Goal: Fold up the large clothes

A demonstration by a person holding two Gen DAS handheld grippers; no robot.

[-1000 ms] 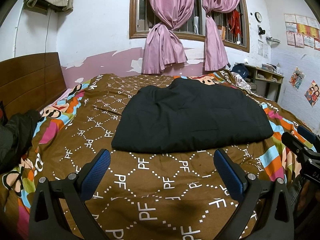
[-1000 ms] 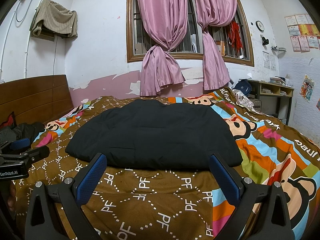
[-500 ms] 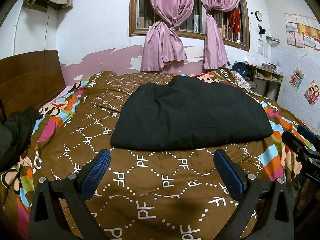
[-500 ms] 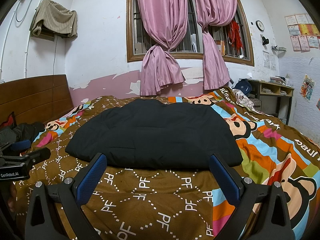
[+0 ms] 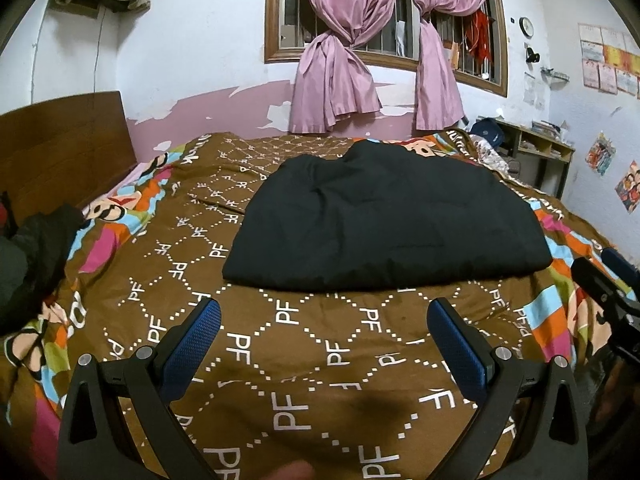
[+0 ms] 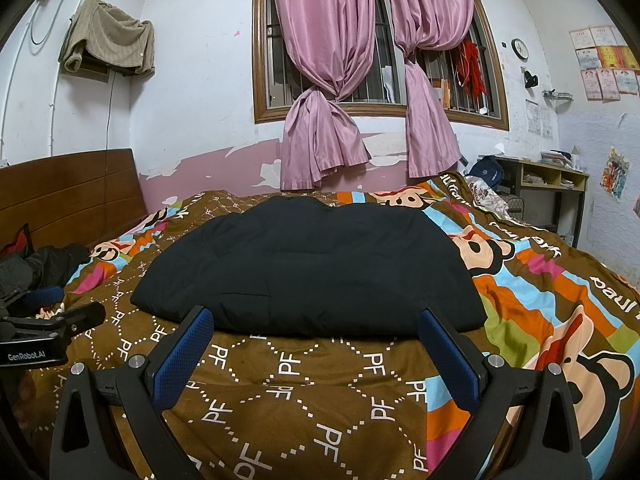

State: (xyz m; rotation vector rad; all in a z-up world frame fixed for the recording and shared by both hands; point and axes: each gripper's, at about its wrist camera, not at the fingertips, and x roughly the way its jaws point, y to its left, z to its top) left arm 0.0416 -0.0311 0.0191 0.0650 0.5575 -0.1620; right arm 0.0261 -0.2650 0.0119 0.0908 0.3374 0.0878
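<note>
Garment: black padded garment (image 5: 384, 216) lies folded into a broad flat slab on the middle of the bed (image 5: 320, 360), its near hem running parallel to the near edge, its far side toward the window.
Left gripper: left gripper (image 5: 324, 320) hovers over the near edge of the bed, fingers spread wide, holding nothing, short of the hem.
Right gripper: right gripper (image 6: 316, 328) likewise spread and empty, fingertips just before the hem.
Step in hand: judged, reaching for the near hem to make another fold.
Doing it well: take both near corners together, pinch through all layers, lift evenly so the padding does not slide apart.
Other clothing: dark heap (image 5: 28, 252) at the bed's left edge.
Change from earlier: left view has dipped slightly; garment has not moved.
</note>
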